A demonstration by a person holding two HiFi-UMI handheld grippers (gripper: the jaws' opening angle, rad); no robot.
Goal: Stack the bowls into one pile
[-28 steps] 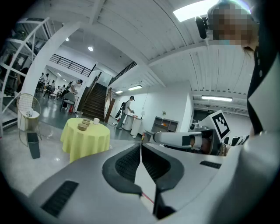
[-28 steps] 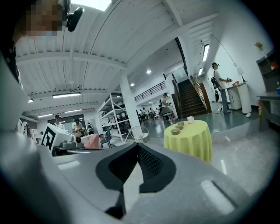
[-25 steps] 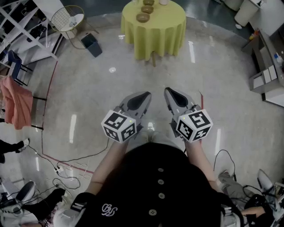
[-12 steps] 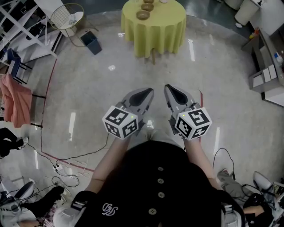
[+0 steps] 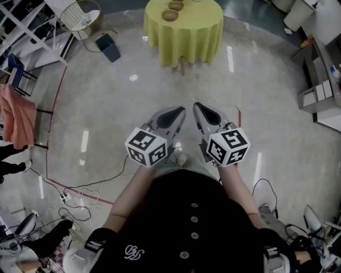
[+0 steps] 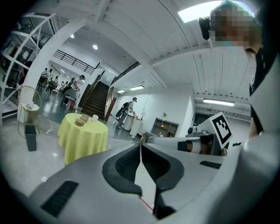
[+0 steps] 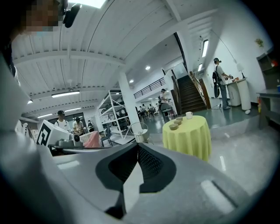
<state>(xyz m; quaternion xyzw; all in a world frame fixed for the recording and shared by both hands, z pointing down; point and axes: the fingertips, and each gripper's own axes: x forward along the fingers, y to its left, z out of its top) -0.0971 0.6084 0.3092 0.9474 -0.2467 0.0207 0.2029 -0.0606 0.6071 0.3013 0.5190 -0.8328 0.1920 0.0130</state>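
Far ahead stands a round table under a yellow cloth (image 5: 184, 33), with brown bowls (image 5: 170, 15) set apart on its top. The left gripper view shows the bowls (image 6: 80, 122) beside a white cup (image 6: 95, 117); the right gripper view shows the bowls (image 7: 174, 127) and the cup (image 7: 188, 115) too. Both grippers are held side by side in front of the person's body, well short of the table. My left gripper (image 5: 179, 111) is shut and empty, its jaws meeting at the tip (image 6: 140, 144). So is my right gripper (image 5: 197, 106), which is shut on nothing (image 7: 138, 144).
Glossy floor lies between me and the table. A wire basket (image 5: 80, 16) and a dark bin (image 5: 107, 47) stand left of the table. Cables (image 5: 80, 197) trail at lower left, an orange cloth (image 5: 13, 114) hangs on a chair, and shelving (image 5: 319, 90) lines the right. People stand in the background.
My left gripper has edged a little forward and toward the right one. The right gripper has hardly moved. The table sits slightly higher in the head view.
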